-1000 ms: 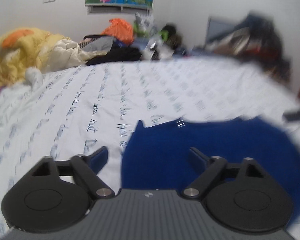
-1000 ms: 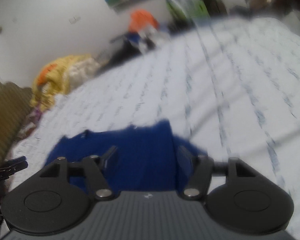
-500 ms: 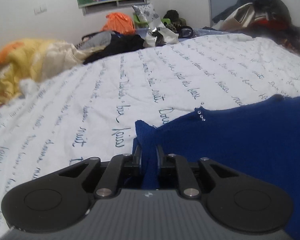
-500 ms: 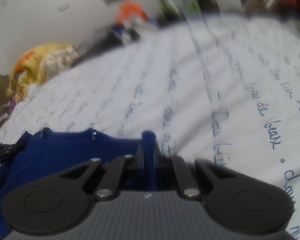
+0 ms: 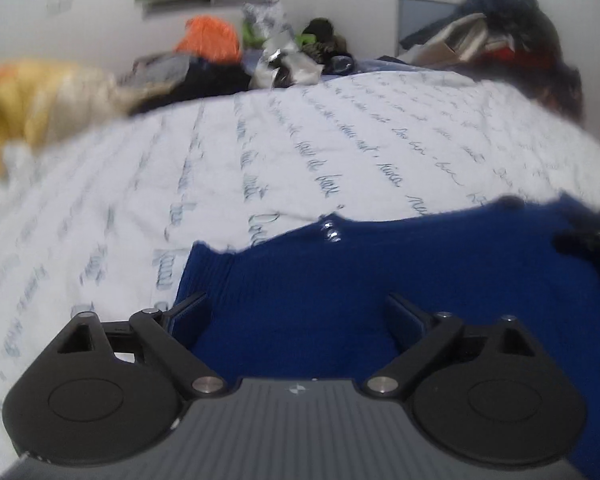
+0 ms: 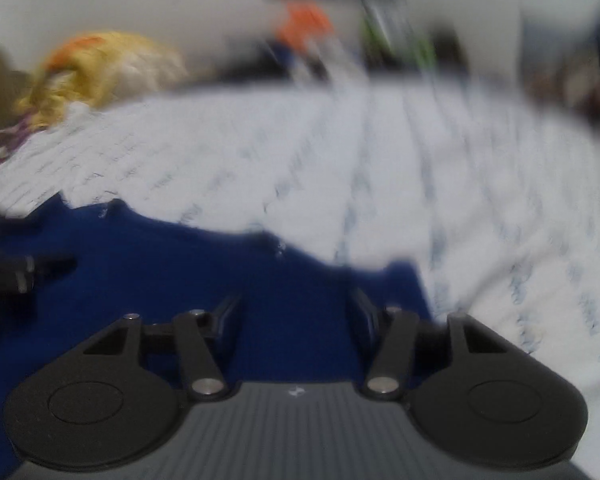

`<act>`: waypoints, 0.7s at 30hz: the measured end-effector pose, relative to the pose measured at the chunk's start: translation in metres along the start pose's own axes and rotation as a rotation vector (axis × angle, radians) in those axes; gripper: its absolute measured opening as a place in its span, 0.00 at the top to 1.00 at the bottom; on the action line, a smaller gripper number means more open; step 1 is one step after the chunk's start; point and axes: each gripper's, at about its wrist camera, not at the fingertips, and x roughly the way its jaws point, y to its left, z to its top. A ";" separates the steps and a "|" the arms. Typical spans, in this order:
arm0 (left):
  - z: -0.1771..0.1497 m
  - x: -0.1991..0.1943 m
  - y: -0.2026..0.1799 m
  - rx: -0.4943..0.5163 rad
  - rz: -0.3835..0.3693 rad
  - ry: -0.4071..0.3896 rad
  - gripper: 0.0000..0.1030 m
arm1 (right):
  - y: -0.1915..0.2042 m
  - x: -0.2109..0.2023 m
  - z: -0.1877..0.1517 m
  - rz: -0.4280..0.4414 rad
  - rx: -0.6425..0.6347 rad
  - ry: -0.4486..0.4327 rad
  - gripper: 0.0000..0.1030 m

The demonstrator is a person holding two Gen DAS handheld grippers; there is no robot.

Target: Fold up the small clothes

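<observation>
Blue garment [image 5: 340,280] is spread flat on white bedsheet w/ script print [image 5: 300,152]. At far left a yellow quilt [image 5: 32,100] is bunched by the wall; clothes pile [image 5: 228,56] is heaped along the far edge. L gripper [image 5: 298,312] is held over the garment's left corner, jaws spread wide, nothing gripped. R gripper [image 6: 296,312] is seen above the garment's right end, fingers apart w/ only cloth below, nothing pinched; right-wrist view is blurred.

Blue garment [image 5: 340,280], script-printed white sheet [image 5: 300,152]
</observation>
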 end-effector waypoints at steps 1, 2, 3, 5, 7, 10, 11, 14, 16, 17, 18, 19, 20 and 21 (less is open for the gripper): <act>0.001 0.002 0.000 -0.008 0.004 0.006 0.06 | -0.006 -0.004 -0.005 -0.007 0.023 -0.012 0.46; 0.001 0.004 -0.003 0.005 0.019 0.005 0.05 | -0.010 -0.004 -0.007 0.007 0.045 -0.019 0.45; 0.002 0.004 -0.007 0.021 0.039 0.001 0.03 | -0.007 -0.001 -0.006 -0.001 0.032 -0.014 0.45; 0.001 -0.003 -0.013 0.052 0.096 -0.016 0.02 | 0.010 0.001 -0.002 -0.056 -0.048 0.011 0.44; -0.004 -0.027 -0.022 0.081 0.145 -0.045 0.09 | 0.026 -0.010 0.007 -0.100 -0.055 0.046 0.43; -0.024 -0.074 -0.043 0.133 0.036 -0.123 0.00 | 0.048 -0.050 0.003 0.042 -0.062 -0.020 0.20; -0.034 -0.079 -0.052 0.161 0.010 -0.121 0.00 | 0.058 -0.052 -0.001 0.062 -0.094 -0.011 0.14; -0.066 -0.073 -0.048 0.161 -0.027 -0.078 0.00 | 0.063 -0.043 -0.036 0.049 -0.197 0.057 0.04; -0.064 -0.069 -0.026 0.069 -0.071 -0.029 0.00 | 0.042 -0.043 -0.043 0.107 -0.109 0.022 0.02; -0.062 -0.070 -0.025 0.081 -0.049 -0.026 0.00 | 0.040 -0.043 -0.042 0.095 -0.117 0.025 0.02; -0.061 -0.074 -0.027 0.096 -0.020 -0.022 0.00 | 0.042 -0.044 -0.041 0.088 -0.134 0.028 0.02; -0.060 -0.082 -0.031 0.104 0.003 -0.017 0.03 | 0.045 -0.047 -0.040 0.072 -0.138 0.039 0.02; -0.061 -0.091 -0.035 0.102 0.005 -0.017 0.06 | 0.051 -0.052 -0.038 0.048 -0.136 0.054 0.02; -0.065 -0.103 -0.037 0.097 -0.026 -0.026 0.05 | 0.056 -0.061 -0.037 0.030 -0.129 0.062 0.02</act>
